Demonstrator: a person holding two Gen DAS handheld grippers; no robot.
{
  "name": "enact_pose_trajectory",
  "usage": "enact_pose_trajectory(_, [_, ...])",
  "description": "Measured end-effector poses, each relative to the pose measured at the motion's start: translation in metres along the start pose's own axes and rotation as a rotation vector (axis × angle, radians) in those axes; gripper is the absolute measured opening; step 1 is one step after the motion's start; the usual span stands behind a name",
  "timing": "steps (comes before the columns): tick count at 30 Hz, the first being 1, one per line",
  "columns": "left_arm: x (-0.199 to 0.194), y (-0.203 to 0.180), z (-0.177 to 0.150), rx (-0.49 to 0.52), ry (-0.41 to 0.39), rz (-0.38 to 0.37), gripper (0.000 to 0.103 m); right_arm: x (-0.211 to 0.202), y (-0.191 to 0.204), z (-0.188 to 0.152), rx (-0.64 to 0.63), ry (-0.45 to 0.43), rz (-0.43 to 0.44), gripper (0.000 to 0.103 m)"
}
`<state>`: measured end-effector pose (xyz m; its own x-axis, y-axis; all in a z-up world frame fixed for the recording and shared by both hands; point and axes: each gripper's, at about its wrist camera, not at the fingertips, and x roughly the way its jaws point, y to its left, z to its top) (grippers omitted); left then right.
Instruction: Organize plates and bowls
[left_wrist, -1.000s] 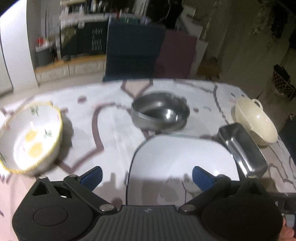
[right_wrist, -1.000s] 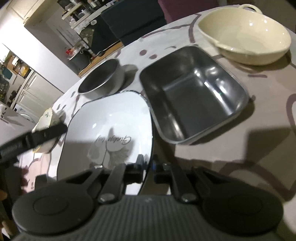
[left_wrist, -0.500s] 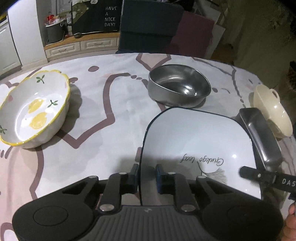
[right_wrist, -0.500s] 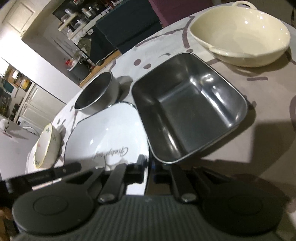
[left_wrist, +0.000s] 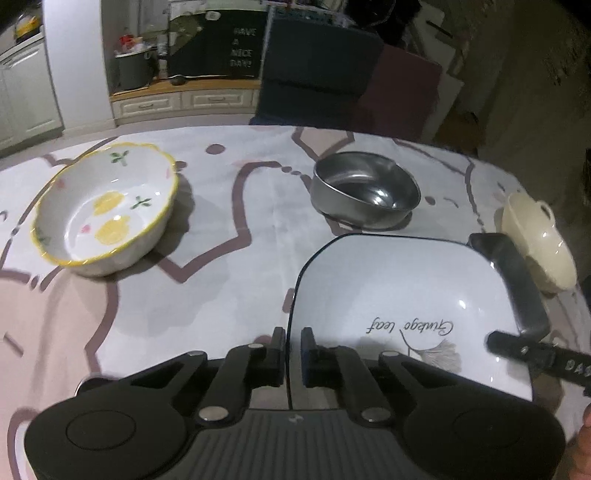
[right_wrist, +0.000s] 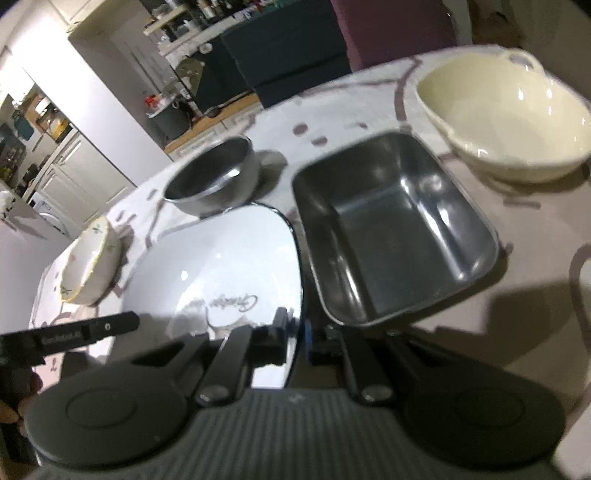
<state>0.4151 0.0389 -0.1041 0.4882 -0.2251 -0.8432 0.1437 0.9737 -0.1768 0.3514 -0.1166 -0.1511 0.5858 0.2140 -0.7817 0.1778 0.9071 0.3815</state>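
White ceramic with a wavy yellow rim stood farthest left: the lemon-print bowl (left_wrist: 105, 208) sat upright on the patterned tablecloth (left_wrist: 229, 236), well apart from everything else. In your right wrist view you saw only its outer side, tilted by the lens, its inside hidden.

Next came the white square plate (left_wrist: 399, 295) with its thin dark edge and the "Ginkgo leaf" script. Your left gripper (left_wrist: 293, 358) had its jaws pressed together on the plate's left edge, and your right gripper (right_wrist: 297, 334) had its jaws closed on the plate's right edge. The plate's near edge was cut off behind each gripper body, so I could not tell whether it rested on the cloth or hung just above it.

Behind the plate stood the round steel bowl (left_wrist: 364, 194), near its far edge. Just beside the plate's right edge lay the rectangular steel tray (right_wrist: 395, 229); in your left wrist view the plate hid most of it, leaving only a dark rim. Farthest right sat the cream handled bowl (right_wrist: 506, 114), near the tray, partly blurred. Your own hands showed only as slivers at the frame edges.
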Motion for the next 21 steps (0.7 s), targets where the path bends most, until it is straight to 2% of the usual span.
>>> enact_pose_trajectory(3, [-0.017,-0.005,-0.005,0.009,-0.019,-0.007,0.008,-0.024,0.007,0.004,-0.045,-0.025,0.024,0.008])
enact_pose_trajectory(4, [-0.02,-0.006,-0.007,0.0,-0.023,-0.012,0.002,-0.031,0.008,0.004,-0.06,-0.033,0.024,0.008])
enact_pose_trajectory(5, [-0.024,-0.006,-0.008,-0.01,-0.03,-0.062,0.0,-0.037,0.008,0.004,-0.066,-0.039,0.029,0.006])
enact_pose_trajectory(6, [-0.028,-0.008,-0.01,-0.058,-0.024,-0.167,0.0,-0.042,0.006,0.004,-0.061,-0.037,0.037,0.006])
enact_pose_trajectory(7, [-0.031,-0.015,-0.01,-0.056,-0.014,-0.197,0.0,-0.045,0.004,0.003,-0.057,-0.031,0.054,0.008])
enact_pose_trajectory(8, [-0.035,-0.03,-0.011,0.001,-0.022,-0.177,0.0,-0.046,0.003,0.001,-0.055,-0.02,0.087,0.009])
enact_pose_trajectory(10, [-0.04,-0.045,-0.013,0.061,-0.036,-0.172,0.0,-0.047,0.013,-0.006,-0.106,-0.018,0.062,0.01])
enact_pose_trajectory(12, [-0.044,-0.048,-0.014,0.088,-0.044,-0.157,0.0,-0.043,0.014,-0.013,-0.097,-0.002,0.042,0.009])
enact_pose_trajectory(17, [-0.034,-0.023,-0.012,0.091,-0.041,-0.008,0.0,-0.032,0.001,-0.011,-0.072,0.025,0.021,0.008])
enact_pose_trajectory(21, [-0.014,-0.002,-0.008,0.069,0.002,0.005,0.005,-0.025,-0.002,-0.01,-0.071,0.033,-0.002,0.007])
